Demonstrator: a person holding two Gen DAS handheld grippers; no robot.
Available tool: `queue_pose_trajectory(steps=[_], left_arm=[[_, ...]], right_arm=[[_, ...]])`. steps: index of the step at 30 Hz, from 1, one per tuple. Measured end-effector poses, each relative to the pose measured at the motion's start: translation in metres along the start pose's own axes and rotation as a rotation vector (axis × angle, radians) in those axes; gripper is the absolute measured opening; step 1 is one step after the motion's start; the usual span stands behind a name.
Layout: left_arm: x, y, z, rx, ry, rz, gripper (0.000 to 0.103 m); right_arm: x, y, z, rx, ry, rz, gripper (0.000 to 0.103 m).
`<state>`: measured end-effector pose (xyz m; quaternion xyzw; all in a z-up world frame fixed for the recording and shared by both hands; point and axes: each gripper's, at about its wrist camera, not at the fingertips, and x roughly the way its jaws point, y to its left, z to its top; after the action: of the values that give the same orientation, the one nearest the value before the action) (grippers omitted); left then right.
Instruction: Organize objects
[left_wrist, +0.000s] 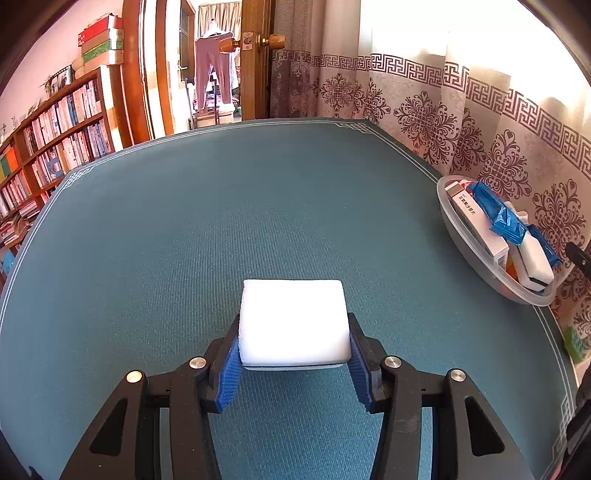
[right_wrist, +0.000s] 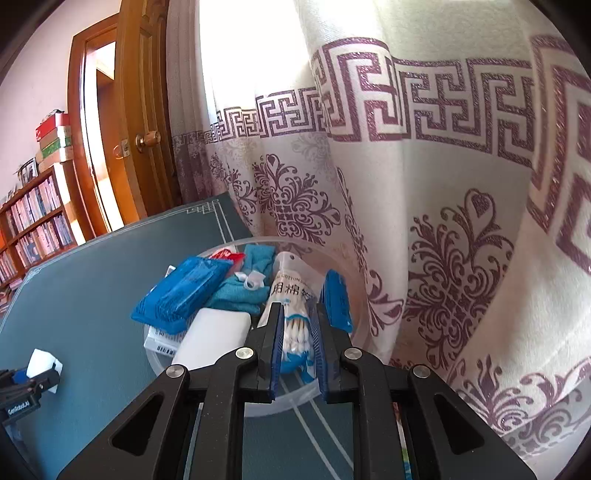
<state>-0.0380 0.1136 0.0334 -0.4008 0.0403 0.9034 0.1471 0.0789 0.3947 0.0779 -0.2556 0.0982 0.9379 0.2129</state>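
Currently the left gripper clamps a white sponge block above the teal mat. The right gripper grips a cotton swab bag over the clear bowl directly ahead.

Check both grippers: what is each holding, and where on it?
Left gripper clamps the white sponge block by its two opposite side faces, at the near end. Right gripper pinches the cotton swab bag across its lower half, over the clear bowl.

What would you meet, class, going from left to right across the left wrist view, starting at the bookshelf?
Bookshelf → wooden door → white sponge block clamped in the left gripper → patterned curtain → clear bowl of packets at the mat's right edge.
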Motion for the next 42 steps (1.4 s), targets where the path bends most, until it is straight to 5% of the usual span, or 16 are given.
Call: queue_pose_trajectory(steps=[17, 29, 35, 42], left_arm=[[-0.006, -0.022, -0.001, 0.033, -0.009, -0.026, 0.053], [-0.014, -0.050, 0.008, 0.089, -0.025, -0.049, 0.053], [-0.023, -0.072, 0.020, 0.142, -0.057, -0.058, 0.053], [-0.029, -0.101, 0.035, 0.194, -0.084, -0.088, 0.053]], right_arm=[[-0.025, -0.026, -0.057, -0.043, 0.111, 0.004, 0.024], [-0.035, 0.005, -0.082, -0.065, 0.144, 0.098, 0.024], [-0.054, 0.038, -0.105, -0.200, 0.118, 0.134, 0.025], [-0.076, 0.026, -0.113, -0.194, 0.077, 0.129, 0.033]])
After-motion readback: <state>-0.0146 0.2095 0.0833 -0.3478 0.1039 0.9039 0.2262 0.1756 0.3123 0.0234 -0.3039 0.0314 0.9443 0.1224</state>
